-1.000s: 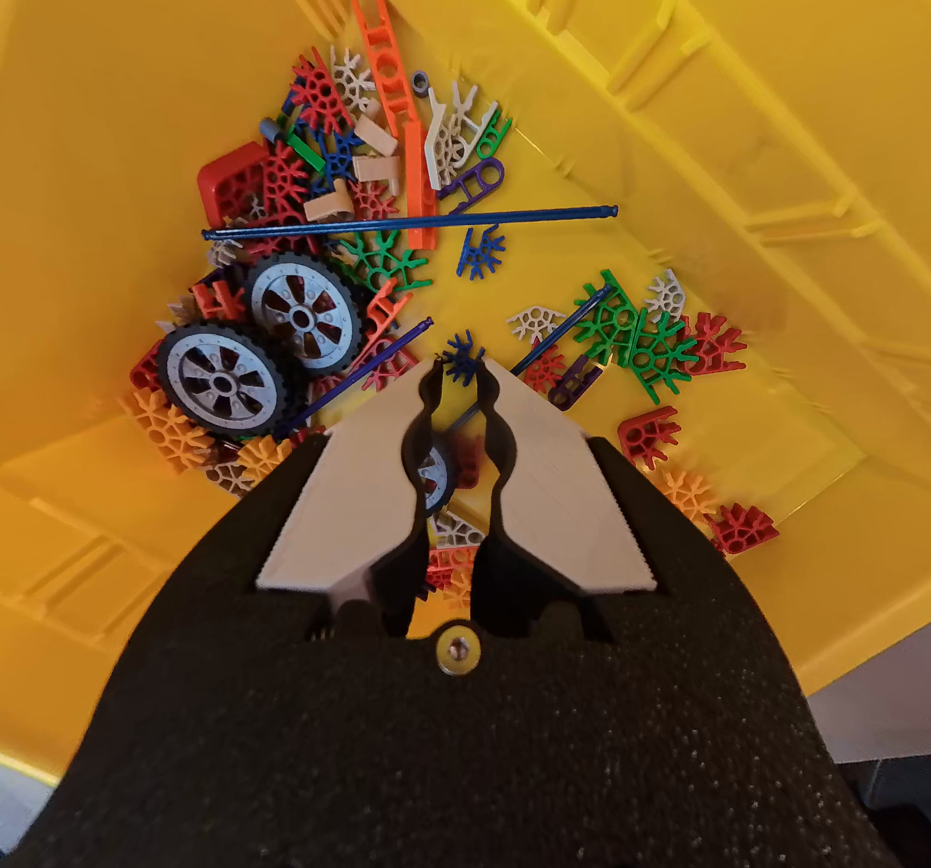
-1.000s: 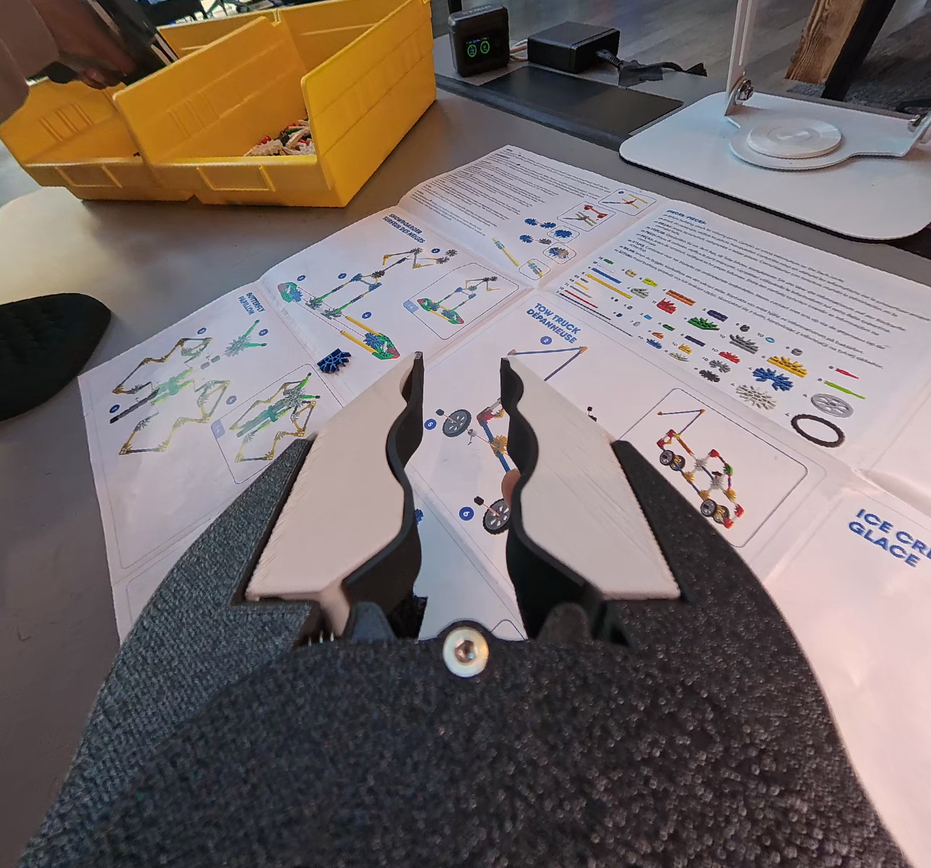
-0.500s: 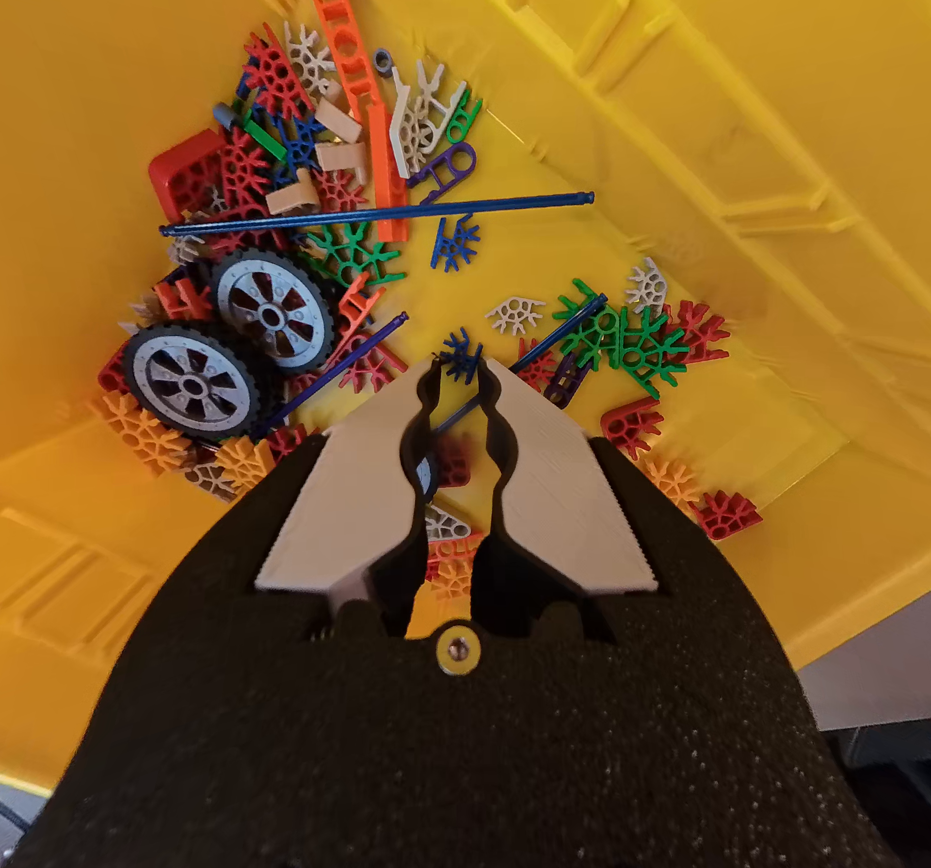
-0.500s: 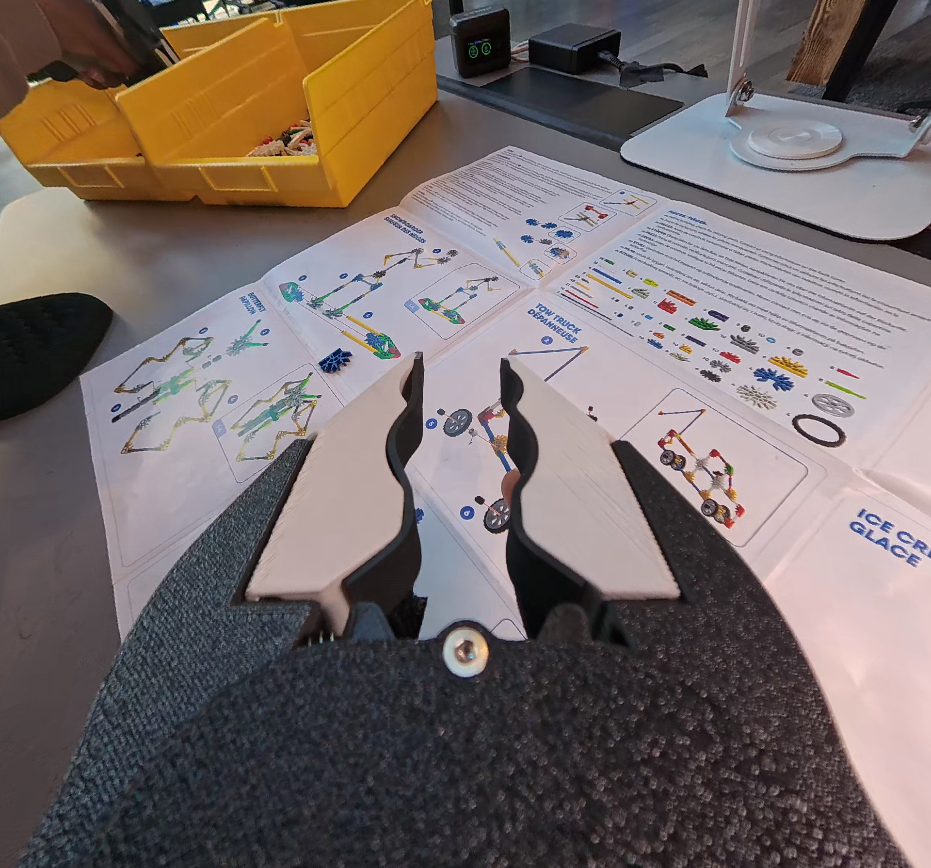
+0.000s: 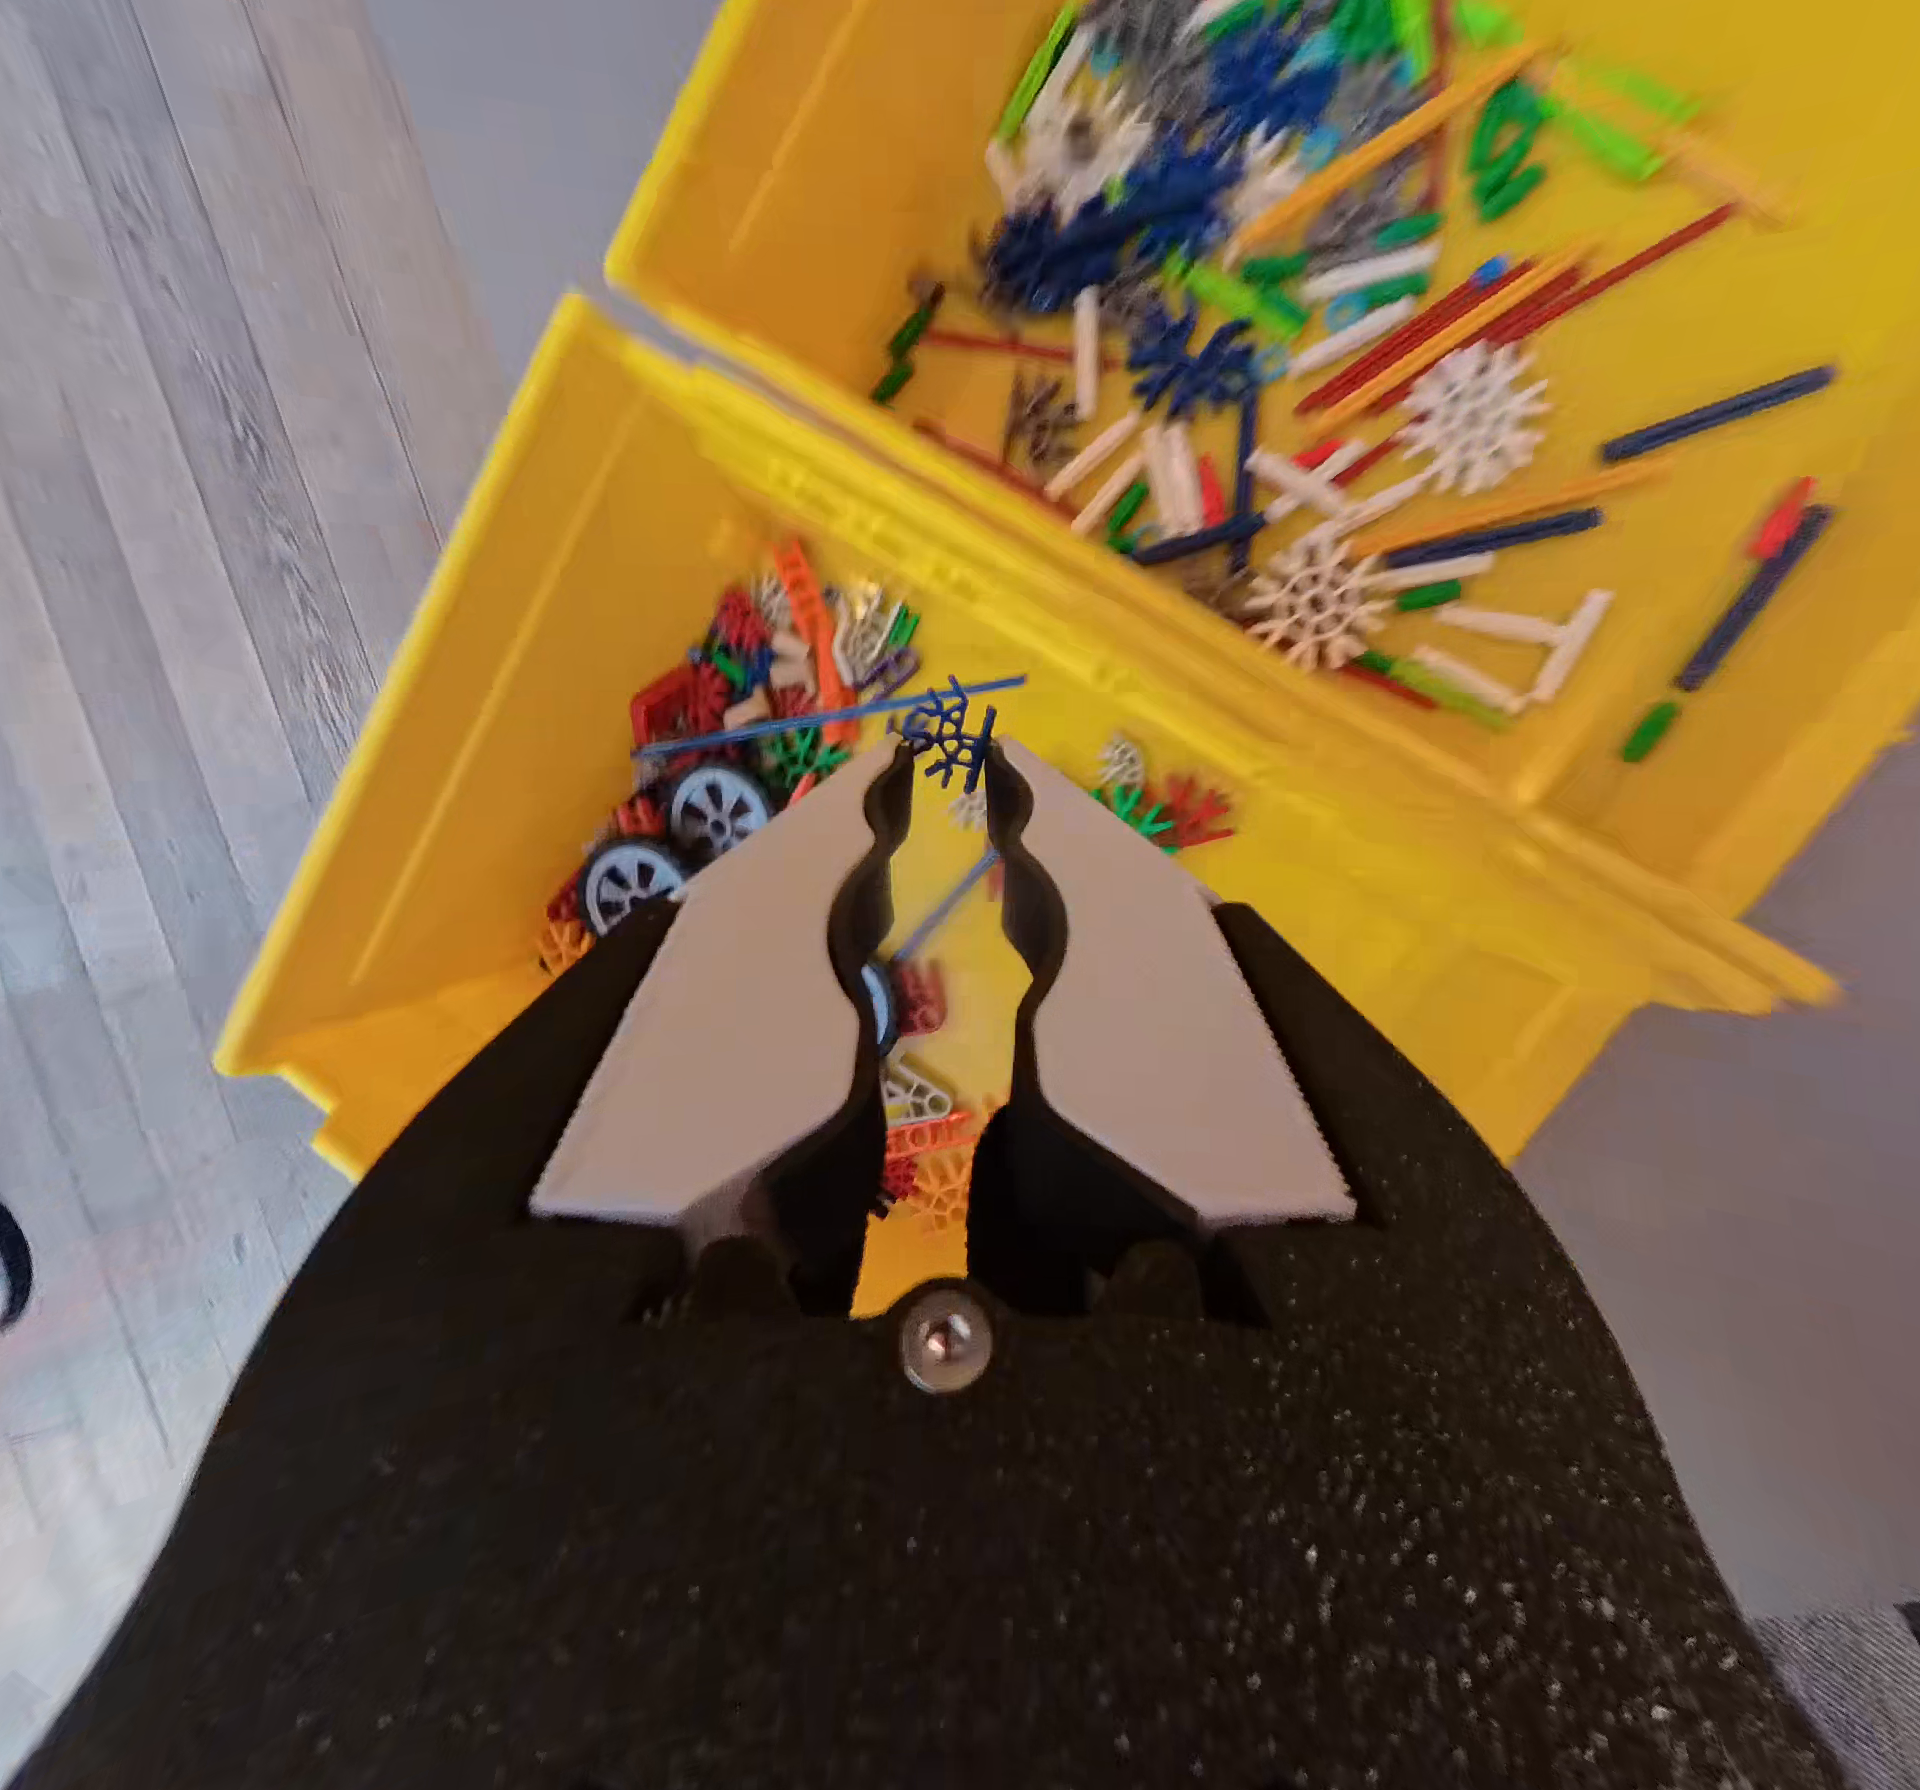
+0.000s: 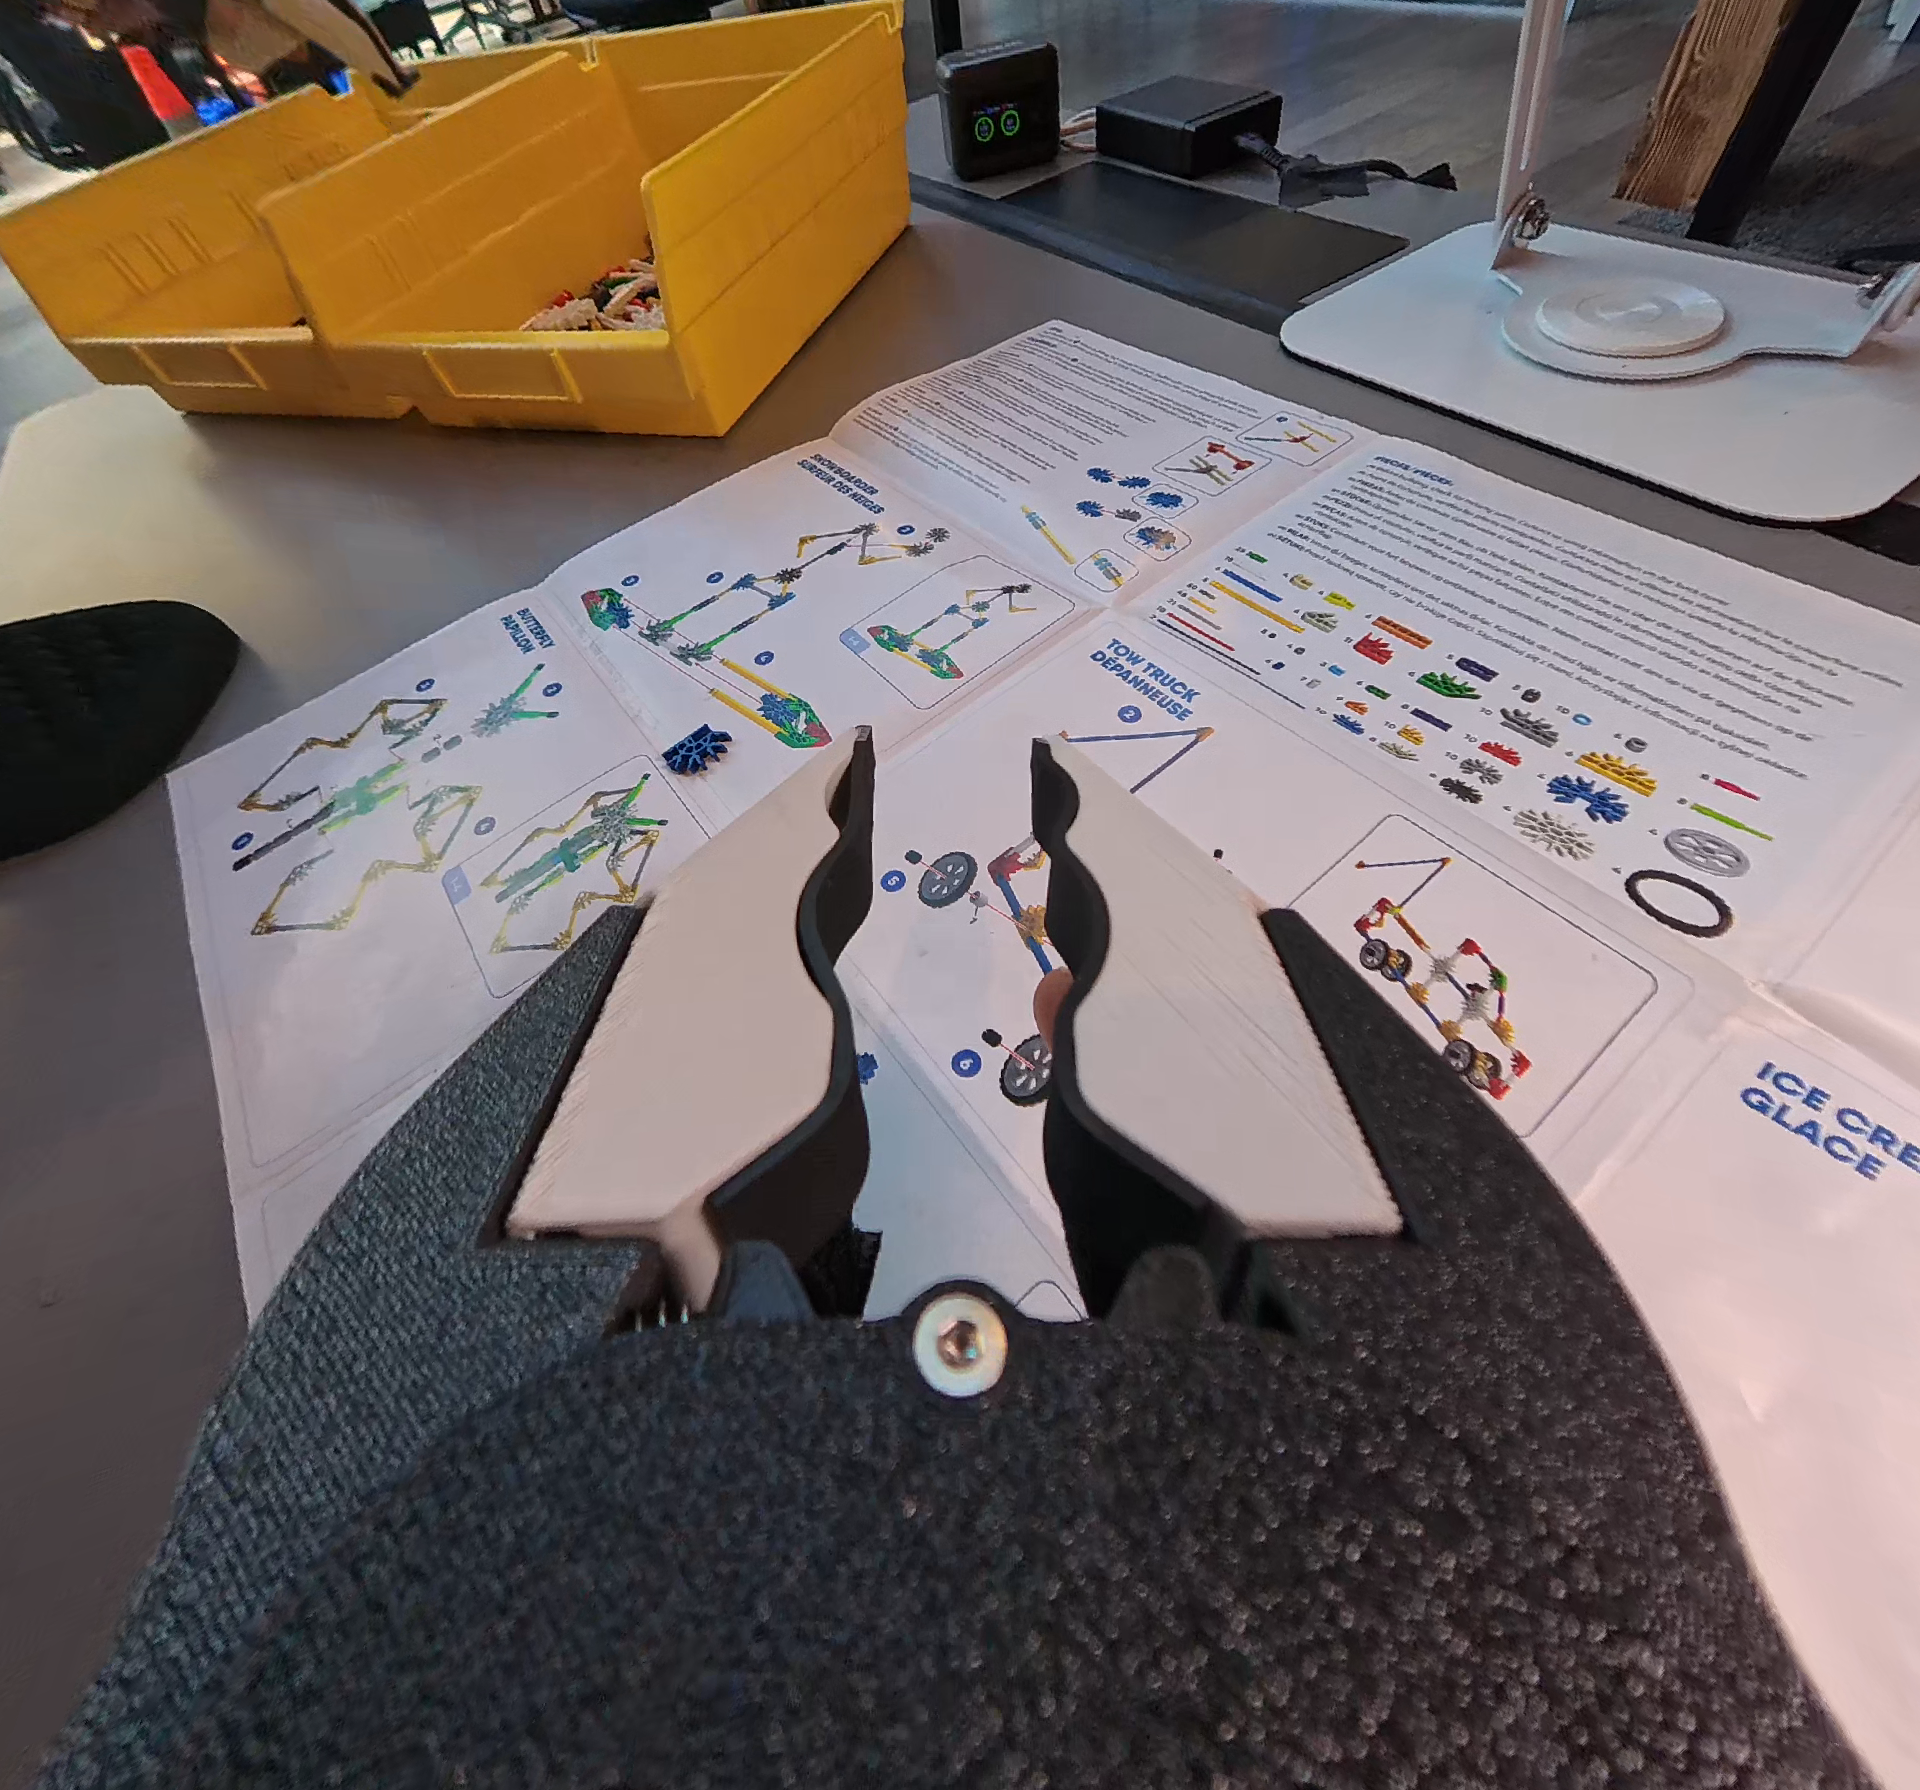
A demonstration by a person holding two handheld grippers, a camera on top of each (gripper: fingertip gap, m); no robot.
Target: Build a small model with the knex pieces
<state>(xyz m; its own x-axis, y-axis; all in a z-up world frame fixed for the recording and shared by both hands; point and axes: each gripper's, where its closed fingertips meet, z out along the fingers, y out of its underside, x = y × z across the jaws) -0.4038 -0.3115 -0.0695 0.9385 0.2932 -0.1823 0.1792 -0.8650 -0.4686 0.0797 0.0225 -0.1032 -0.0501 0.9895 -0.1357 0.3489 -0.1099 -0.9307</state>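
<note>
My left gripper (image 5: 943,748) is shut on a small blue snowflake connector (image 5: 948,730) and holds it high above the near yellow bin (image 5: 447,732), which holds wheels (image 5: 717,810), rods and coloured connectors. A second yellow bin (image 5: 831,78) beside it holds rods and white snowflake connectors (image 5: 1473,415). My right gripper (image 6: 951,753) is open and empty, hovering over the unfolded instruction sheet (image 6: 1039,701). Another blue connector (image 6: 698,749) lies on that sheet left of the right gripper's tips. The left gripper also shows far off in the right wrist view (image 6: 390,78), above the bins (image 6: 623,265).
A grey table (image 6: 343,504) carries the sheet and both bins. A white stand base (image 6: 1621,358) sits at the back right, with a black mat (image 6: 1195,234) and small black devices (image 6: 995,125) behind. A black padded object (image 6: 94,701) lies at the left. Wood floor (image 5: 156,493) shows beyond the table edge. Spacing between my two grippers at the tips: around 60 cm. The black padded object (image 6: 94,701) is closer to my right gripper, around 30 cm from its tips; the left tips are 40 cm off.
My left gripper has risen out of the near bin with the blue connector in its tips, so both bins now show from above. The right gripper has not moved.
</note>
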